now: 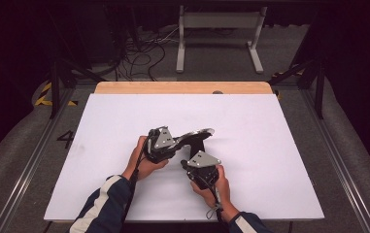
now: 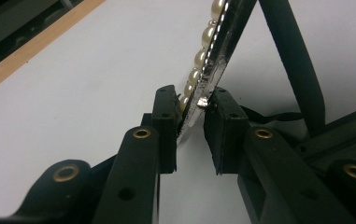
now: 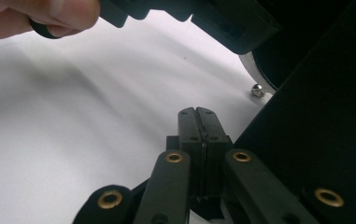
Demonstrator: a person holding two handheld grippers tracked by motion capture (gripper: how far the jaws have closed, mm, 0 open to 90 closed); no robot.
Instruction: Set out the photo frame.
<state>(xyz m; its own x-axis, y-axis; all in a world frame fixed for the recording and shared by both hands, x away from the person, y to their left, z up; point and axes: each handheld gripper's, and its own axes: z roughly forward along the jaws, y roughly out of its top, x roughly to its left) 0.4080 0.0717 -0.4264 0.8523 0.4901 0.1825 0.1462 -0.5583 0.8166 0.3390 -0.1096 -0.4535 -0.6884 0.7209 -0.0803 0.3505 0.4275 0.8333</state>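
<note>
Two grippers meet mid-frame over the white table [image 1: 270, 145]: the left gripper [image 2: 192, 109] pinches a pearl-edged mirror [image 2: 213, 60], the right gripper [image 3: 197, 114] is pressed together with nothing seen between its jaws

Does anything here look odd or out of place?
Only this: the pearl-edged frame is tilted up off the white table, its edge between the left tongs. Nothing looks spilled or broken.

Pearl-edged black object [image 2: 215, 51], tilted, above table
</note>
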